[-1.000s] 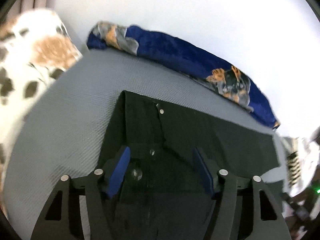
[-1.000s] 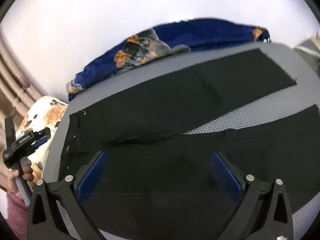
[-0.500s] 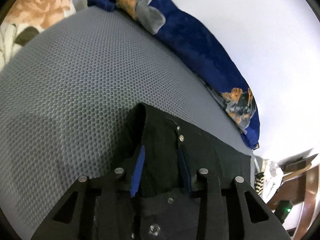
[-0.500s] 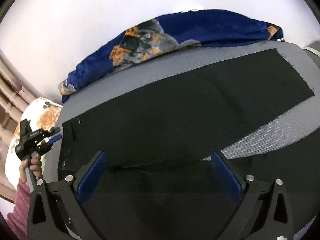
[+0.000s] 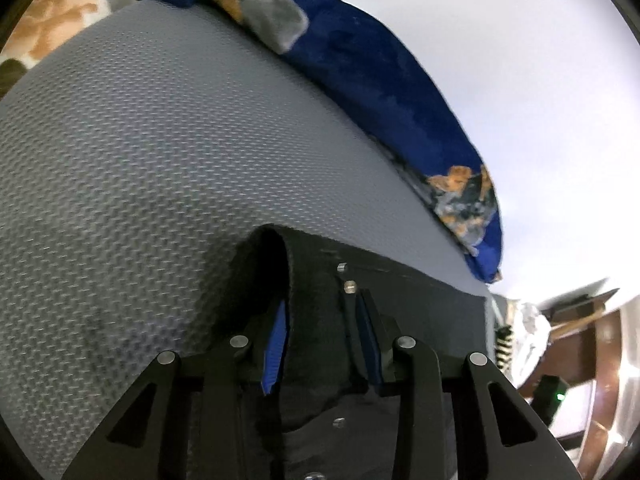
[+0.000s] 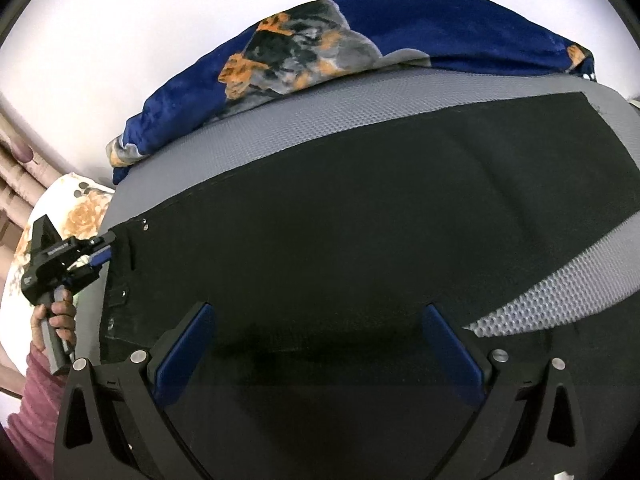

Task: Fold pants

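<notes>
Black pants (image 6: 360,220) lie spread on a grey mesh mattress (image 6: 360,108), waistband to the left, two legs parting to the right. My left gripper (image 5: 322,320) is shut on the waistband (image 5: 316,280) near its metal buttons; the band bunches up between the blue pads. It also shows in the right wrist view (image 6: 102,250) at the waistband's left edge. My right gripper (image 6: 320,324) is open, wide apart, hovering over the crotch area of the pants with nothing between its pads.
A blue blanket with an orange and grey print (image 6: 320,48) lies along the far edge against a white wall. A floral pillow (image 6: 80,208) sits at the left end. Furniture and a green light (image 5: 560,396) show past the mattress's right end.
My left gripper moved down onto the waistband and closed its jaws on it. My right gripper moved forward over the pants and stayed open.
</notes>
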Available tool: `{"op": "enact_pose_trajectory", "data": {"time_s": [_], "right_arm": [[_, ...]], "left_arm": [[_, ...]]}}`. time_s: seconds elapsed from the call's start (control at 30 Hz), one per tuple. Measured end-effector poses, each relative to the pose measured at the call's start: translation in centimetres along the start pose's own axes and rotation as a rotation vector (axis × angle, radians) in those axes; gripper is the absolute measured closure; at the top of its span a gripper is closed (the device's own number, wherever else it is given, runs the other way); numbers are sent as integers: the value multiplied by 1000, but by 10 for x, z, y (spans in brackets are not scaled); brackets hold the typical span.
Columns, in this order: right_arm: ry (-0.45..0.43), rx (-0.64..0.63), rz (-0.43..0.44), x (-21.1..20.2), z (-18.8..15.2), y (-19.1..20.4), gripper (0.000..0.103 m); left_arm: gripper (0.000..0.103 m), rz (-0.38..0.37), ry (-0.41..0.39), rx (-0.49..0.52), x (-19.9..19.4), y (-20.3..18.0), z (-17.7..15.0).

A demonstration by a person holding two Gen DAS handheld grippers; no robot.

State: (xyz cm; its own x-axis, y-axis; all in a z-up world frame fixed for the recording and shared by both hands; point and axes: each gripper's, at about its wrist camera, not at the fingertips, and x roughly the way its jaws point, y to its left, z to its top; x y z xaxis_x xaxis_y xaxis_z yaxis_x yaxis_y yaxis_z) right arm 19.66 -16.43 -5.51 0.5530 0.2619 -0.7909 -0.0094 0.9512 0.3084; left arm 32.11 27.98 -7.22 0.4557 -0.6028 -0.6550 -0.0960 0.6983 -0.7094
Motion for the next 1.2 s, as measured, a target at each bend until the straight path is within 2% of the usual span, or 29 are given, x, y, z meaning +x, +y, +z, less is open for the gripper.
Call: {"op": "enact_pose_trajectory", "data": {"time_s": [0.07,0.3,0.43,0.47,0.5,0.53,0.57,0.63,0.7,0.77,0.97,1.07,1.2], "right_arm": [[1,-7,0,3,4,1,0],[-18,-32,8,6,17,5,0],[-33,-64,4,10,23,5,0],[-40,-77,9,12,25,5,0],[-51,-94,15,13,27,5,0],[-57,-113,17,15,30,5,0],[-56,-136,12,18,34,4,0],[-46,-203,17,22,44,5,0],[-33,-297,12,26,58,7,0],[-15,-385,33,27,75,9,0],[53,-592,81,43,127,18,0],[91,-675,85,56,144,26,8],[209,-799,156,78,155,37,19]], "left_arm": [[68,-25,9,-3,6,-5,4],[68,-26,32,-9,34,-12,15],[68,-13,12,-9,45,-15,16],[71,-16,3,-15,45,-14,14],[85,-15,-9,-19,46,-14,13],[93,3,-19,-23,49,-14,12],[96,14,-24,-27,49,-14,11],[96,-13,-53,-44,41,-15,7],[96,-40,-79,-9,30,-25,3],[96,-64,-107,68,15,-46,-4],[96,-155,-132,243,-16,-95,-32],[96,-188,-146,285,-27,-105,-46],[96,-197,-150,330,-39,-110,-57]]}}
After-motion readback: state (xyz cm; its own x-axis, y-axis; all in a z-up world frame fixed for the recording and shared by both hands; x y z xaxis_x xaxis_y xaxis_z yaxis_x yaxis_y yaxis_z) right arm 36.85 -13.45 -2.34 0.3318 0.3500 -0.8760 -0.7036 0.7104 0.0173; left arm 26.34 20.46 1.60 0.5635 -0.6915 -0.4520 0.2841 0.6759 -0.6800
